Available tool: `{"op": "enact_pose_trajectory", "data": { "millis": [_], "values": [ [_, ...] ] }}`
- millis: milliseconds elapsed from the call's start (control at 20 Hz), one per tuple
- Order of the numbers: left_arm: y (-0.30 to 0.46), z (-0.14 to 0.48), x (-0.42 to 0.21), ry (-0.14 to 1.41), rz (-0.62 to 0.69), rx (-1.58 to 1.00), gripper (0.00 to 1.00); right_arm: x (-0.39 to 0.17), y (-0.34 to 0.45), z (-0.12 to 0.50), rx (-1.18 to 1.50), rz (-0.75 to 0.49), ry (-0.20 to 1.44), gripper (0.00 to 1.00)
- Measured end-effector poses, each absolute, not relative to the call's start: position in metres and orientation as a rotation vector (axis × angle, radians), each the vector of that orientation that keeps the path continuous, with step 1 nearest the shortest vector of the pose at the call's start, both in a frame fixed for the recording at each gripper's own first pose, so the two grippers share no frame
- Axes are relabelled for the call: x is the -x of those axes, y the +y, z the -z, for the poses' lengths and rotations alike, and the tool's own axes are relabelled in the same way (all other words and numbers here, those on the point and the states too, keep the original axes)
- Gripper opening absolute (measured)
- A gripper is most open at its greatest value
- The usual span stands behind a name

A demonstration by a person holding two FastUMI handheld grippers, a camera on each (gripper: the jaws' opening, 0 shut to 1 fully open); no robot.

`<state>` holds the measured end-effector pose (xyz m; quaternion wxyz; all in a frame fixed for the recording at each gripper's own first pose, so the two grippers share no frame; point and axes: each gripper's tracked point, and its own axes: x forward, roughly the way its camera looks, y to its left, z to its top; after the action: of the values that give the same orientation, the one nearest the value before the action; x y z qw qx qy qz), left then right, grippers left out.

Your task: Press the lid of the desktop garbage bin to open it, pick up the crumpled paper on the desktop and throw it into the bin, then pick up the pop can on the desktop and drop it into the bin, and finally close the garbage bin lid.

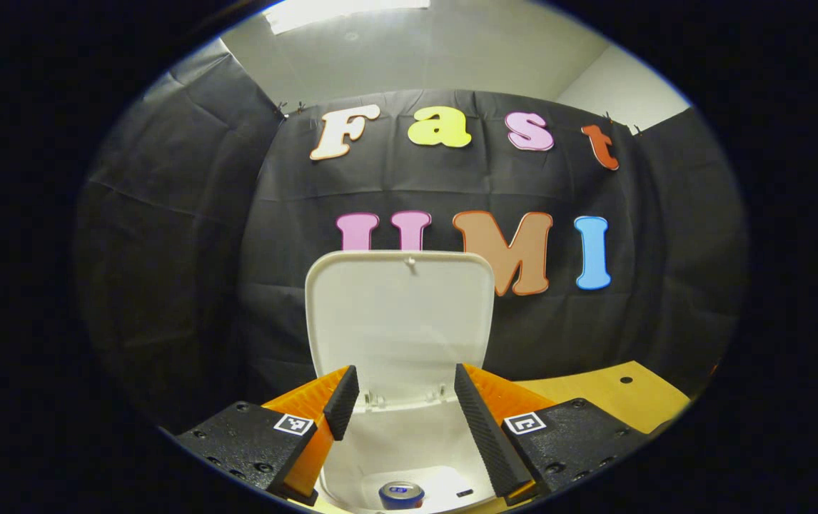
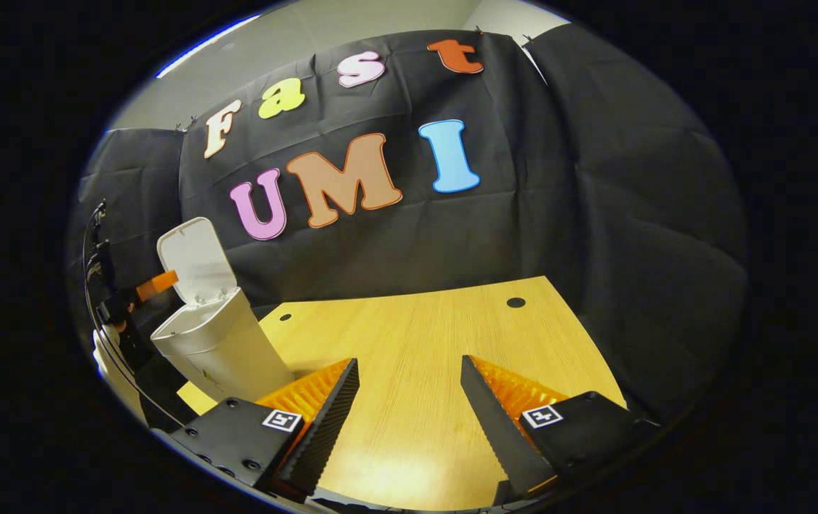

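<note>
Your left gripper (image 1: 406,410) hangs above the open garbage bin (image 1: 409,457), its fingers spread wide with nothing between them. Looking down past them, you can see the pop can (image 1: 401,494) lying at the bottom of the bin, its top end facing up toward you. The lid (image 1: 400,321) stands upright at the back of the bin, hinged open against the black cloth wall.

Your right gripper (image 2: 409,407) is well apart from the bin, over the bare middle of the desk (image 2: 423,335), and its fingers are also spread wide and empty. From there the bin stands at the desk's left edge (it leans in this fisheye picture, so do not trust the tilt), and the left gripper shows beside its raised lid with a hand (image 2: 105,350) below it.

The desk is light wood grain with two small dark holes near its far edge. Black cloth hangs behind and to both sides, with a pale wall and ceiling above.
</note>
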<state>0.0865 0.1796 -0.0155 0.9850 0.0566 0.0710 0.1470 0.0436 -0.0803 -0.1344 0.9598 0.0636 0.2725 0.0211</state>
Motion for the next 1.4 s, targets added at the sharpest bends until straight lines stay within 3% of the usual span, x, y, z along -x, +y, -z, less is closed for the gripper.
{"op": "enact_pose_trajectory", "data": {
  "millis": [200,450,1000,1400],
  "values": [
    [0.180,-0.036,-0.106,0.062,-0.298,-0.112,0.93,-0.044,-0.080,0.137,-0.128,-0.045,0.564,0.96],
    [0.187,-0.092,-0.141,-0.029,-0.313,-0.150,0.93,-0.044,-0.080,0.137,-0.122,-0.039,0.573,0.93],
    [0.213,-0.042,-0.196,0.183,-0.359,-0.101,0.93,-0.045,-0.084,0.139,-0.141,0.009,0.587,0.96],
    [0.184,-0.046,-0.153,0.099,-0.296,-0.174,0.94,-0.043,-0.085,0.141,-0.176,-0.008,0.563,0.96]
  ]
}}
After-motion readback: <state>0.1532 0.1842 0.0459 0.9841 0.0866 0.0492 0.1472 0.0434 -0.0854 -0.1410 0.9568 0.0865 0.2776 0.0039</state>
